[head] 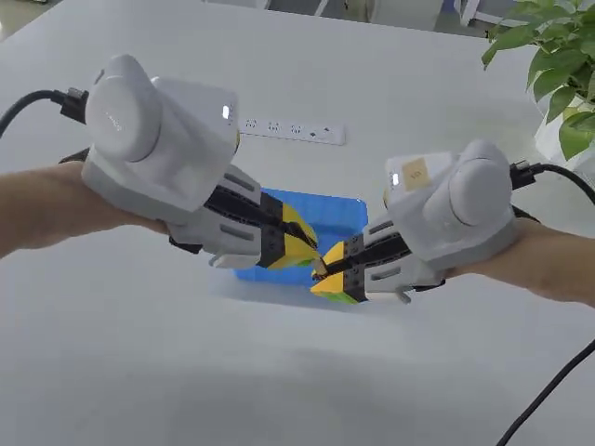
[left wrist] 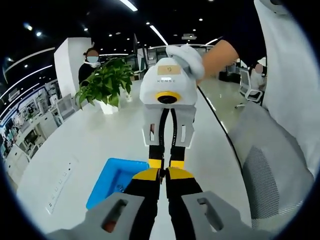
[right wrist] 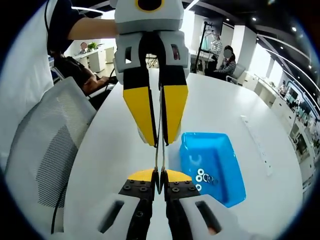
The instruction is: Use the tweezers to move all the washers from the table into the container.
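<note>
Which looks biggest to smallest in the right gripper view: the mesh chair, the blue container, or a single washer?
1. mesh chair, though its nearness to the camera inflates it
2. blue container
3. washer, far smallest

Blue container [right wrist: 220, 165], silvery washers [right wrist: 202, 176] and tweezers [right wrist: 159, 159], white table [head: 279, 372]; left tool [right wrist: 160, 142] and right tool [right wrist: 160, 175] yellow-tipped black.

An open-plan office: a long white bench [head: 372, 74] with a power strip [head: 293, 130], mesh chairs [right wrist: 50, 145], a potted plant [left wrist: 105, 85], ceiling strip lights [left wrist: 159, 34].
</note>
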Available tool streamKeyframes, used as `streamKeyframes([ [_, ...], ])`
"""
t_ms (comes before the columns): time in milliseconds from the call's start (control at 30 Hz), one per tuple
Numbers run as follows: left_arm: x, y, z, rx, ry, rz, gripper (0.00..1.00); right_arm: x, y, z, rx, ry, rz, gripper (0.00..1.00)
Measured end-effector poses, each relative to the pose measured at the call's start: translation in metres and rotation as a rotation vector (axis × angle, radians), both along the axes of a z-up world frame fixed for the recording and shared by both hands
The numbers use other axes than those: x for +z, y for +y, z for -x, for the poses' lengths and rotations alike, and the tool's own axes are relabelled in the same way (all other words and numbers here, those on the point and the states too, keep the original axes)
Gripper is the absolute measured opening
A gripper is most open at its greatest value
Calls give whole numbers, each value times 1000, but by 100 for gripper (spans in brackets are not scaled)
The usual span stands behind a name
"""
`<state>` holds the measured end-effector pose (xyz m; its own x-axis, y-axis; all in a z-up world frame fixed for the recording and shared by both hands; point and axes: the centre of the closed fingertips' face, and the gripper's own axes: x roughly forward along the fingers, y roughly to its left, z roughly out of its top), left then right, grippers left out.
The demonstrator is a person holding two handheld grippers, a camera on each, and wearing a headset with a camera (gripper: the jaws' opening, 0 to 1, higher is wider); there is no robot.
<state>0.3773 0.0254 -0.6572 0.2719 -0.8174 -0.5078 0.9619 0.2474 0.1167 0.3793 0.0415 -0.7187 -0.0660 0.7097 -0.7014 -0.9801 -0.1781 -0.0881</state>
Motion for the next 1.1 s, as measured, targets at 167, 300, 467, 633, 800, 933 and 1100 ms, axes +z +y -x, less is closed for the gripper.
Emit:
streamKeyframes([
  [167, -5, 1, 3, -4, -41, -14, 9, -3, -3, 1, 1, 4, 20, 8],
  [300, -28, 13, 8, -53, -84, -156, 8, -8, -8, 3, 19, -1, 51, 8],
  [467, -35, 12, 10, -44, -48, -138, 6, -17, -8, 7, 39, -3, 88, 8],
  [633, -57, 16, 11, -61, -14, -203, 5, -20, -5, 9, 61, 1, 108, 8],
  [800, -70, 16, 9, -58, 10, -222, 6, -27, -2, 9, 73, -2, 142, 8],
  [933, -83, 16, 10, -58, 33, -236, 6, -38, -7, 8, 96, -21, 213, 8],
  [1100, -93, 17, 10, -59, 66, -240, 8, -53, -12, 9, 108, -13, 275, 8],
])
